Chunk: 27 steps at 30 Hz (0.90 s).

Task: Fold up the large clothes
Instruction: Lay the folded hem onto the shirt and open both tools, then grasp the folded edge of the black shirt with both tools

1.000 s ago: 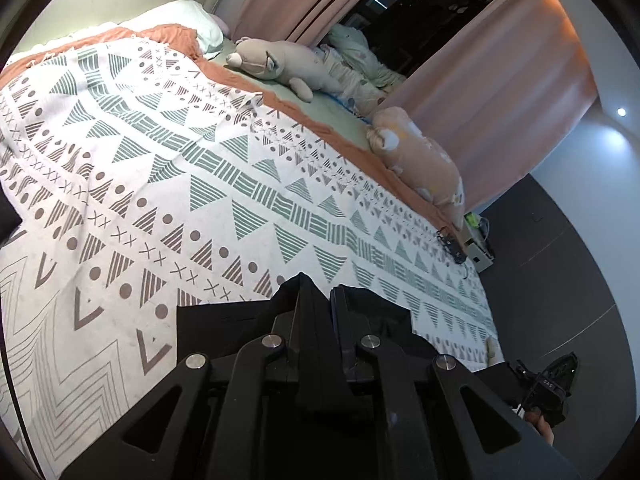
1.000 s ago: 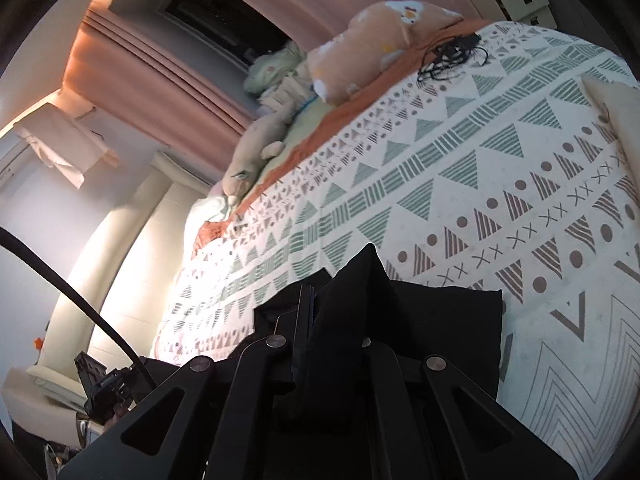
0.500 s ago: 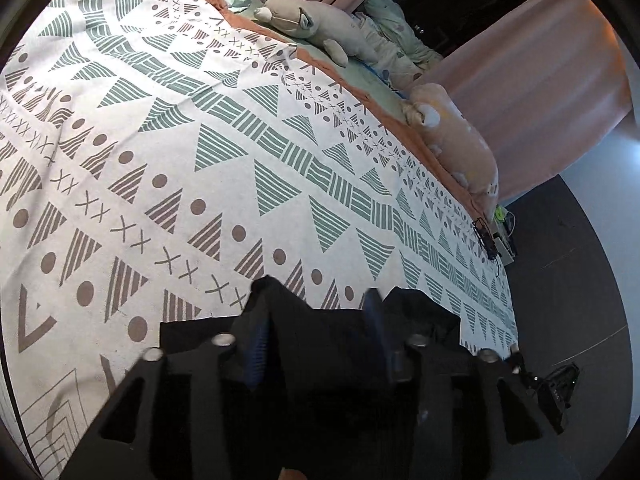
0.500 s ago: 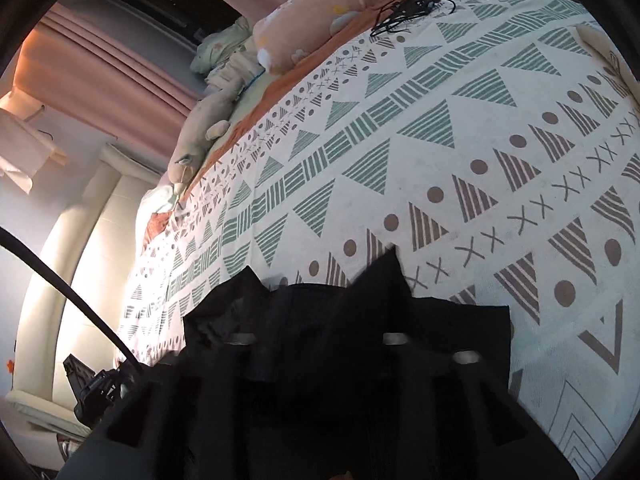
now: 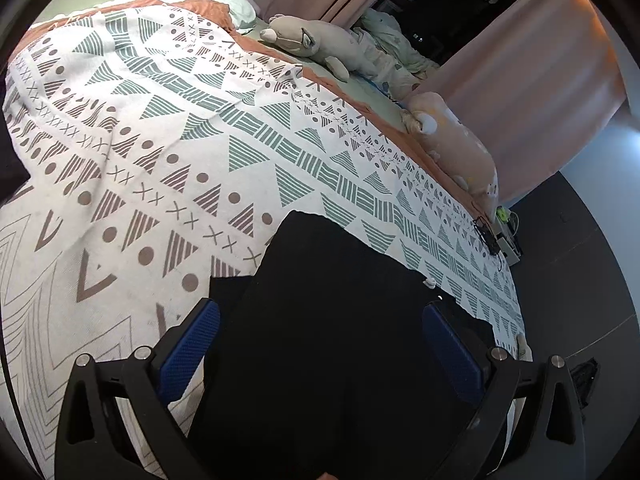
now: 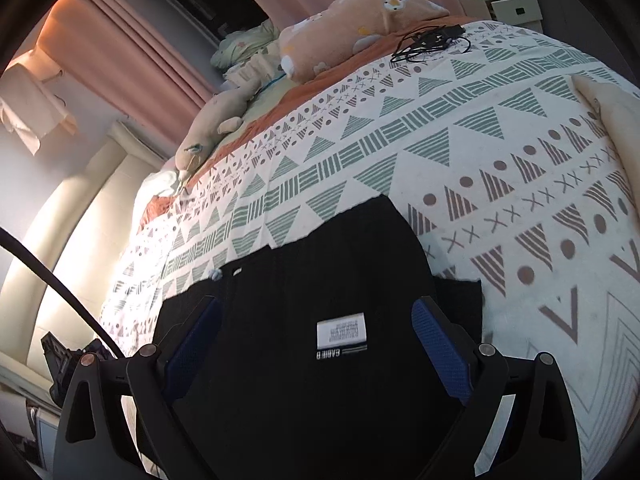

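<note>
A white bedspread (image 5: 168, 128) printed with green and brown triangles, dots and crosses covers the bed, with an orange sheet (image 6: 304, 100) showing along its far edge. A grey plush toy (image 5: 320, 42) and an orange plush toy (image 5: 460, 148) lie along that far side, before pink curtains (image 5: 540, 92). A tangle of black cable (image 6: 430, 42) rests on the bedspread near the orange toy. A pale pillow (image 5: 224, 4) sits at the head.

Home bedroom: bed (image 5: 168, 128) under patterned cover, plush toys (image 5: 320, 46), pink curtains (image 5: 532, 92), padded headboard (image 6: 80, 216).
</note>
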Each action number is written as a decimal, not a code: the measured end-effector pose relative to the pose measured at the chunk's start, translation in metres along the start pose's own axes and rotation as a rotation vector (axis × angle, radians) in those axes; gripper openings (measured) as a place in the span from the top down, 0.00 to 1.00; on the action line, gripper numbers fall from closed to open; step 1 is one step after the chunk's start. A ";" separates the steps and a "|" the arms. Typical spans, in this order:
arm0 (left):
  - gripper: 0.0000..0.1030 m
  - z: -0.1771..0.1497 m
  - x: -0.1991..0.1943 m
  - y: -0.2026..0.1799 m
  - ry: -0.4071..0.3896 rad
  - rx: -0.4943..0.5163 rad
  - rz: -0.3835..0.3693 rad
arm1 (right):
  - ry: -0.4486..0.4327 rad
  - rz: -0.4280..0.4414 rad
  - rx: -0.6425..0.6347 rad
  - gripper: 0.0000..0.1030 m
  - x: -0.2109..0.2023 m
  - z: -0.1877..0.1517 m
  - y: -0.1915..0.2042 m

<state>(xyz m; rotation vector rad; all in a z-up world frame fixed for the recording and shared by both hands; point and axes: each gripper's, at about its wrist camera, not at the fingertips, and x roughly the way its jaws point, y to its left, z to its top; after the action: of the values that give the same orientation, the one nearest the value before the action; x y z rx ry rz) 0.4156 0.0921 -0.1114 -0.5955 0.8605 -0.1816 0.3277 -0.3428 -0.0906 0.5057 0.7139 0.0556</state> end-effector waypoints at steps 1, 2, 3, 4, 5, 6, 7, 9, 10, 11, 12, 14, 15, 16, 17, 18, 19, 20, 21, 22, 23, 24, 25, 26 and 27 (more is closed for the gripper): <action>0.00 -0.005 -0.006 0.003 0.011 -0.003 -0.003 | 0.003 0.000 -0.002 0.07 -0.006 -0.004 0.003; 0.00 -0.009 -0.011 0.006 0.016 -0.008 -0.005 | 0.006 -0.001 -0.007 0.07 -0.013 -0.009 0.006; 0.00 -0.013 -0.019 0.009 0.016 -0.016 -0.005 | 0.009 -0.003 -0.012 0.07 -0.020 -0.015 0.010; 0.00 -0.018 -0.026 0.011 0.013 -0.021 -0.006 | 0.011 -0.005 -0.018 0.07 -0.027 -0.017 0.014; 0.00 -0.024 -0.034 0.013 0.009 -0.024 -0.013 | 0.011 -0.009 -0.026 0.07 -0.034 -0.022 0.018; 0.00 -0.028 -0.040 0.016 0.009 -0.028 -0.020 | 0.011 -0.012 -0.035 0.07 -0.043 -0.028 0.022; 0.00 -0.034 -0.047 0.019 0.012 -0.033 -0.025 | 0.010 -0.011 -0.037 0.07 -0.049 -0.031 0.026; 0.00 -0.043 -0.058 0.024 0.017 -0.039 -0.033 | 0.014 -0.003 -0.040 0.07 -0.064 -0.041 0.033; 0.00 -0.047 -0.063 0.026 0.015 -0.041 -0.037 | 0.014 -0.001 -0.042 0.07 -0.069 -0.045 0.036; 0.00 -0.051 -0.067 0.029 0.015 -0.044 -0.040 | 0.015 -0.002 -0.049 0.07 -0.076 -0.051 0.041; 0.00 -0.054 -0.071 0.033 0.016 -0.051 -0.045 | 0.019 -0.005 -0.057 0.07 -0.081 -0.057 0.045; 0.00 -0.061 -0.078 0.041 0.026 -0.071 -0.057 | 0.028 -0.003 -0.067 0.07 -0.089 -0.065 0.054; 0.01 -0.065 -0.080 0.044 0.032 -0.078 -0.061 | 0.026 -0.006 -0.070 0.07 -0.096 -0.071 0.057; 0.01 -0.069 -0.082 0.048 0.038 -0.083 -0.064 | 0.022 -0.010 -0.069 0.07 -0.101 -0.074 0.060; 0.01 -0.073 -0.084 0.050 0.043 -0.086 -0.066 | 0.018 -0.014 -0.069 0.08 -0.107 -0.078 0.063; 0.01 -0.076 -0.085 0.053 0.050 -0.089 -0.074 | 0.016 -0.016 -0.070 0.09 -0.110 -0.081 0.065; 0.04 -0.080 -0.086 0.055 0.057 -0.093 -0.084 | 0.017 -0.020 -0.073 0.10 -0.114 -0.085 0.068; 0.07 -0.083 -0.086 0.058 0.064 -0.098 -0.092 | 0.020 -0.024 -0.077 0.12 -0.117 -0.090 0.072; 0.10 -0.086 -0.086 0.060 0.071 -0.104 -0.097 | 0.028 -0.020 -0.078 0.16 -0.120 -0.095 0.074; 0.10 -0.090 -0.087 0.064 0.073 -0.116 -0.101 | 0.030 -0.014 -0.075 0.18 -0.121 -0.097 0.077; 0.10 -0.093 -0.087 0.067 0.075 -0.125 -0.103 | 0.030 -0.015 -0.074 0.21 -0.122 -0.100 0.079; 0.10 -0.096 -0.086 0.071 0.081 -0.134 -0.106 | 0.032 -0.020 -0.077 0.21 -0.123 -0.103 0.082; 0.11 -0.100 -0.085 0.074 0.091 -0.143 -0.108 | 0.037 -0.025 -0.083 0.22 -0.122 -0.107 0.085; 0.14 -0.103 -0.083 0.077 0.100 -0.150 -0.109 | 0.046 -0.028 -0.090 0.22 -0.120 -0.110 0.088; 0.19 -0.106 -0.082 0.079 0.108 -0.153 -0.110 | 0.056 -0.035 -0.100 0.24 -0.116 -0.114 0.092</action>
<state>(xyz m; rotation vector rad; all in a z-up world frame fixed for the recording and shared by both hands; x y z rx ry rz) 0.2757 0.1439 -0.1551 -0.7826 0.9527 -0.2509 0.1778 -0.2391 -0.0498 0.3976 0.7709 0.0725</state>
